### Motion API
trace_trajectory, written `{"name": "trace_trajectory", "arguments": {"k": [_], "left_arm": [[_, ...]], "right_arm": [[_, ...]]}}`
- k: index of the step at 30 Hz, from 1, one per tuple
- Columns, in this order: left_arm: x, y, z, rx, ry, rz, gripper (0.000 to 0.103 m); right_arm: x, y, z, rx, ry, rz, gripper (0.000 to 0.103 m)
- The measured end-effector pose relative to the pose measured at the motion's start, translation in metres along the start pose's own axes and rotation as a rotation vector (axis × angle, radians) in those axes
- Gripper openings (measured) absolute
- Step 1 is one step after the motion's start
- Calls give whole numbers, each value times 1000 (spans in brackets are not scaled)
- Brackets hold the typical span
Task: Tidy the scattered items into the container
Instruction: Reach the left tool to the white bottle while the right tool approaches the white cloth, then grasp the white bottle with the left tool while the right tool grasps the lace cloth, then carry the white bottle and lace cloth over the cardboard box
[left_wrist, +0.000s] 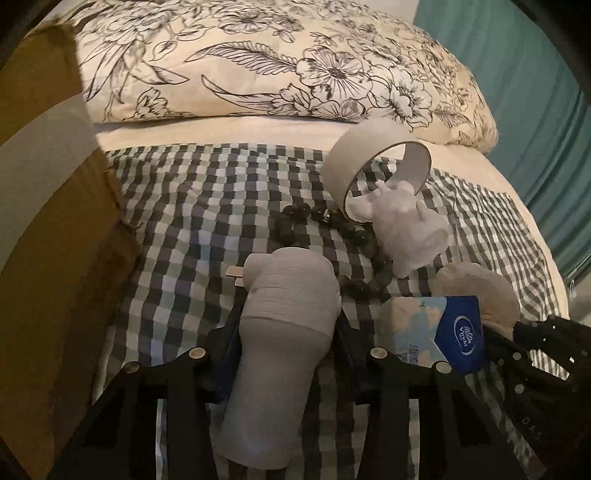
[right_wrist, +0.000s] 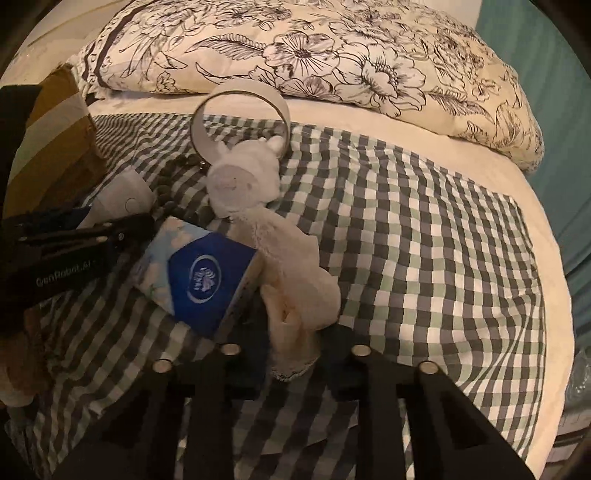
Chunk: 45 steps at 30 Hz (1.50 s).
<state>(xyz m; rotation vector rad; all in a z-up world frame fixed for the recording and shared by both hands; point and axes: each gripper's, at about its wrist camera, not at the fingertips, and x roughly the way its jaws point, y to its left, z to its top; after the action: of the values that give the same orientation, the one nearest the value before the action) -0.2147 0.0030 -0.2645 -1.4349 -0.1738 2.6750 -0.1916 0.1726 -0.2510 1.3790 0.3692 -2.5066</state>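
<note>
My left claw (left_wrist: 288, 295) grips a grey, ribbed appliance (left_wrist: 284, 332) low in the middle of the left wrist view, its pads pressed on both sides of the body, with a brown cardboard box (left_wrist: 55, 221) along the left edge of that frame. My right claw (right_wrist: 291, 332) is narrowed onto a cream cloth (right_wrist: 299, 295) at the lower centre of the right wrist view. On the checked bedspread (right_wrist: 424, 240) around them lie a blue tissue packet (right_wrist: 207, 280), a white plush toy (right_wrist: 240, 184), dark beads (left_wrist: 314, 218) and a tape roll (left_wrist: 369, 166), below the flowered pillow (left_wrist: 258, 62).
</note>
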Motion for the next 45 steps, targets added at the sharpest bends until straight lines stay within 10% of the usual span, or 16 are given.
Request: {"name": "trace_trajectory", "arguments": {"k": [45], "left_arm": [[-185, -43, -32, 98, -254, 58, 45]], "right_arm": [[-178, -14, -28, 119, -296, 17, 15]]}}
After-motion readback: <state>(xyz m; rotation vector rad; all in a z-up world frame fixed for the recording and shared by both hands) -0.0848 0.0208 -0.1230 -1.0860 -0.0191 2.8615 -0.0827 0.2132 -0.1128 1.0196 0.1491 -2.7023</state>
